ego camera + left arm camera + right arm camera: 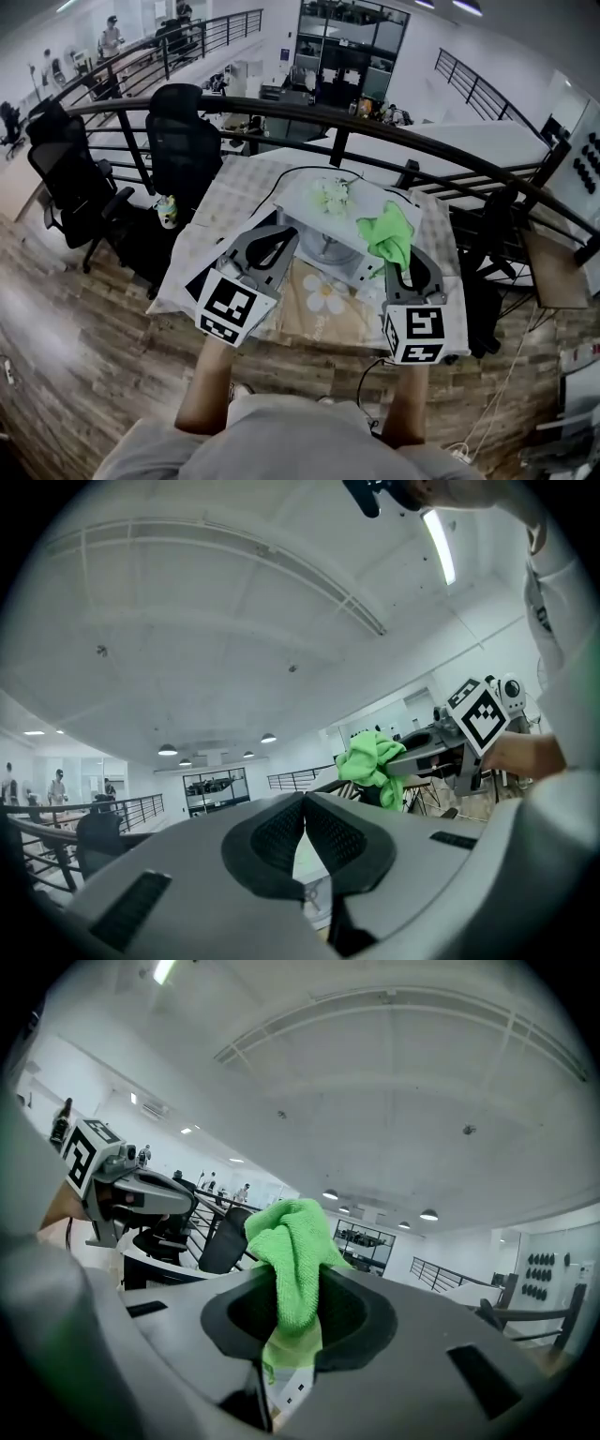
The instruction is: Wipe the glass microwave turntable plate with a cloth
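Two bare forearms reach forward from the lower edge of the head view, each carrying one gripper over the near edge of the desk [234, 192]; both grippers are tipped upward, so their own cameras take in mostly ceiling; the hands are hidden behind the two marker cubes, one per gripper. The left gripper [305, 803] has its jaws brought together, the pads meeting at their tips with only a pale wedge showing beneath; whether anything thin sits in that wedge cannot be made out. The right gripper [298, 1290] is clamped on the single green cloth [292, 1241], which bunches above the pads and trails a short end below them; in the head view the cloth hangs over the desk's middle, toward the right edge, covering that gripper's tips. The glass plate [328, 251] is hard to read; a greyish curved shape lies between the two grippers near the desk's middle, beneath a white object [361, 202] carrying pale flowers, and its outline is cut off by both grippers. Two black office chairs [183, 141] stand beyond the desk's left edge.
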A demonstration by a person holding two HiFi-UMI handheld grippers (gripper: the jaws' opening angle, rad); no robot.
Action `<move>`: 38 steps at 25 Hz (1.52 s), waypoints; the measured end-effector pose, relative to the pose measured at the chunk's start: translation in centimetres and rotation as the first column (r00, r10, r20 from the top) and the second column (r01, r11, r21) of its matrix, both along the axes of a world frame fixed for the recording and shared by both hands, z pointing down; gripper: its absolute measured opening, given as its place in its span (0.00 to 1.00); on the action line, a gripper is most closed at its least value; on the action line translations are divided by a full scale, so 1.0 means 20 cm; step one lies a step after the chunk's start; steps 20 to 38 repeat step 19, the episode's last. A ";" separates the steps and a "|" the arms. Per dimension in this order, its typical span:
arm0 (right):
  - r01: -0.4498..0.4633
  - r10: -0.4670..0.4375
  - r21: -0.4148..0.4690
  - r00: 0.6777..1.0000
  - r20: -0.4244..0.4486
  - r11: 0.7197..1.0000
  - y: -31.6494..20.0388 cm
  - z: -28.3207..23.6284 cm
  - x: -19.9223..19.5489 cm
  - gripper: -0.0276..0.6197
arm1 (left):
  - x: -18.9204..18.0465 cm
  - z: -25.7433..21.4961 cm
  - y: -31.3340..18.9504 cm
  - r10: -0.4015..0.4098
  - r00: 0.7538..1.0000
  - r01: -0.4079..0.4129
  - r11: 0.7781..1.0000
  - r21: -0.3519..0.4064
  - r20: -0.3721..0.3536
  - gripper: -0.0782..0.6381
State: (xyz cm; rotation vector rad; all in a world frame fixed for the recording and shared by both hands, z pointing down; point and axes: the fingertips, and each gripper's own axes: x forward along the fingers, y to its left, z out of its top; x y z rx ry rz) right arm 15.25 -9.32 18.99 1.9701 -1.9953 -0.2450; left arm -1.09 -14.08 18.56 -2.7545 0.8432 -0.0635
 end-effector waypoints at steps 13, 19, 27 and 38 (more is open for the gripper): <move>0.001 -0.001 -0.042 1.000 0.003 0.999 -0.02 0.08 0.02 0.18 | 0.02 0.10 -0.01 0.008 1.000 -0.007 1.000 -0.028 0.029 0.13; -0.006 0.006 -0.062 1.000 -0.004 0.998 -0.03 0.10 0.02 0.18 | 0.00 0.12 -0.05 -0.010 0.999 0.011 0.999 -0.050 0.034 0.13; -0.006 0.006 -0.062 1.000 -0.004 0.998 -0.03 0.10 0.02 0.18 | 0.00 0.12 -0.05 -0.010 0.999 0.011 0.999 -0.050 0.034 0.13; -0.006 0.006 -0.062 1.000 -0.004 0.998 -0.03 0.10 0.02 0.18 | 0.00 0.12 -0.05 -0.010 0.999 0.011 0.999 -0.050 0.034 0.13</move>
